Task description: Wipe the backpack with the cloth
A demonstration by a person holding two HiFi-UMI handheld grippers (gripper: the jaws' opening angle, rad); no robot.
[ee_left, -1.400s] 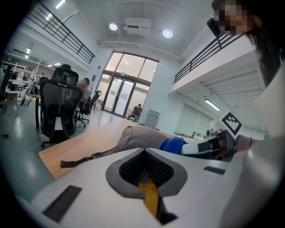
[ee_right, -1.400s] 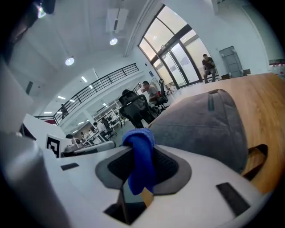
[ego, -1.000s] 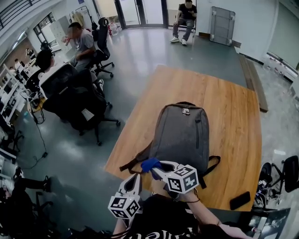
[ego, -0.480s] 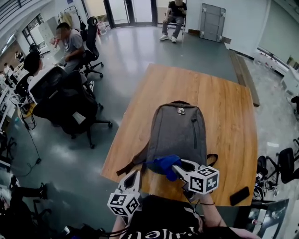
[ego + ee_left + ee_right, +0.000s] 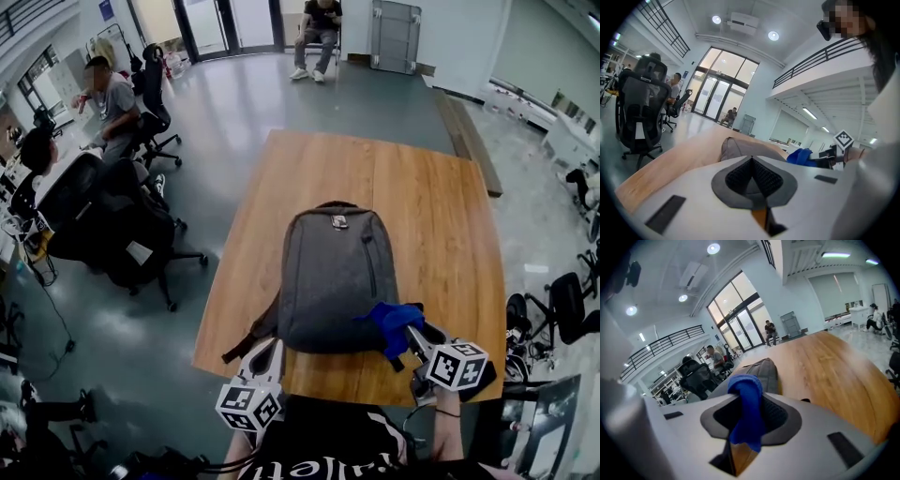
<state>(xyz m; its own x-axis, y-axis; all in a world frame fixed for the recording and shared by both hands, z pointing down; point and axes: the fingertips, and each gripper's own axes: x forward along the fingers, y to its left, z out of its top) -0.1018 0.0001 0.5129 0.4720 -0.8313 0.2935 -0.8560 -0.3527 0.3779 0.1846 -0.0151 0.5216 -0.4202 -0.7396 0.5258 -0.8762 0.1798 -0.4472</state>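
Note:
A grey backpack [image 5: 336, 277] lies flat on the wooden table [image 5: 441, 216], its top handle pointing away from me. My right gripper [image 5: 405, 330] is shut on a blue cloth [image 5: 391, 323], which rests against the backpack's near right corner. In the right gripper view the blue cloth [image 5: 746, 406] hangs pinched between the jaws with the backpack [image 5: 761, 373] just beyond. My left gripper [image 5: 266, 359] is shut with nothing in it, at the table's near edge by the backpack's bottom left corner. The left gripper view shows the backpack [image 5: 743, 149] ahead.
A black phone [image 5: 489, 373] lies at the table's near right corner, behind the right gripper. Black office chairs [image 5: 117, 220] stand left of the table, with seated people [image 5: 105, 98] beyond. Another person [image 5: 316, 28] sits by the glass doors.
My right gripper has carried the blue cloth from the backpack's near left corner across its bottom edge to the near right corner. The left gripper stayed put.

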